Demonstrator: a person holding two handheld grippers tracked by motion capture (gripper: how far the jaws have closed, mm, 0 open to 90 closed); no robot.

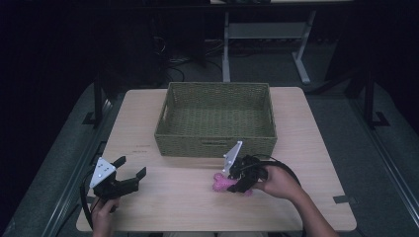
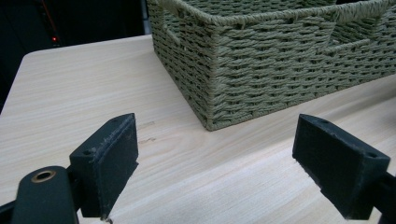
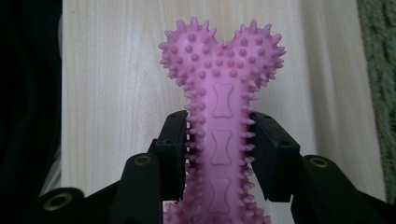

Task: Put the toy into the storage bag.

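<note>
A pink spiky bone-shaped toy [image 3: 219, 116] lies between the jaws of my right gripper [image 3: 219, 154], which is shut on its shaft. From above, the pink toy [image 1: 222, 183] pokes out to the left of the right gripper [image 1: 236, 183], just in front of the woven basket [image 1: 215, 147]. My left gripper [image 1: 133, 170] stands open near the table's front left with nothing between its fingers. In the left gripper view the left gripper [image 2: 215, 163] points at a corner of the basket [image 2: 261, 70].
The olive woven basket sits at the middle back of the light wooden table [image 1: 163, 202] and looks empty inside. Table edges lie close to both hands. Dark floor, cables and desk legs [image 1: 301, 64] lie beyond.
</note>
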